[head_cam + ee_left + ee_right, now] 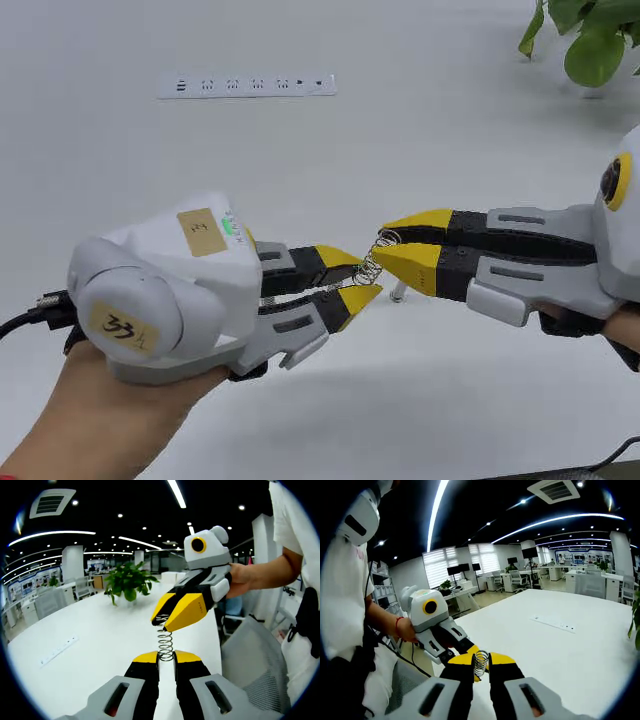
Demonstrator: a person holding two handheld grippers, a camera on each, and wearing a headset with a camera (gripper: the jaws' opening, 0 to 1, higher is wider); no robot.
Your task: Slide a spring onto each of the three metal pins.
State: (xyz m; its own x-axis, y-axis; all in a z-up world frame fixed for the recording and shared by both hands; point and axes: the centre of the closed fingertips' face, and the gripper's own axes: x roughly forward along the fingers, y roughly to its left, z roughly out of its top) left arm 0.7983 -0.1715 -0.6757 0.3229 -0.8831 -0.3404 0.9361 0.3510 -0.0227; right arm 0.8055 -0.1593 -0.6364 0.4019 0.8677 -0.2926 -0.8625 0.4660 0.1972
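Between the two grippers, centre of the head view: a small metal spring point(370, 262) is held in the air above the white table point(300, 150).
Spring axis, head view: slanted, lower end toward the lower left, upper end toward the upper right.
Spring axis, left gripper view: the coil point(165, 642) stands straight up the middle of the frame, in line with that gripper's own jaws.
Spring axis, right gripper view: seen end-on as a ring point(480, 662), pointing at the camera.
Left gripper point(362, 275): comes in from the left of the head view, held in a hand point(90, 420); its yellow tips are drawn close on the spring's lower end.
Right gripper point(382, 240): reaches in from the right; its tips pinch the spring's upper end.
Inside the coil: whether a pin runs through it cannot be told.
Under the tips: a small metal piece point(398, 293) stands on the table, too small to identify.
Upper left: a white power strip point(247, 85) lies flat.
Upper right corner: green plant leaves point(590, 35).
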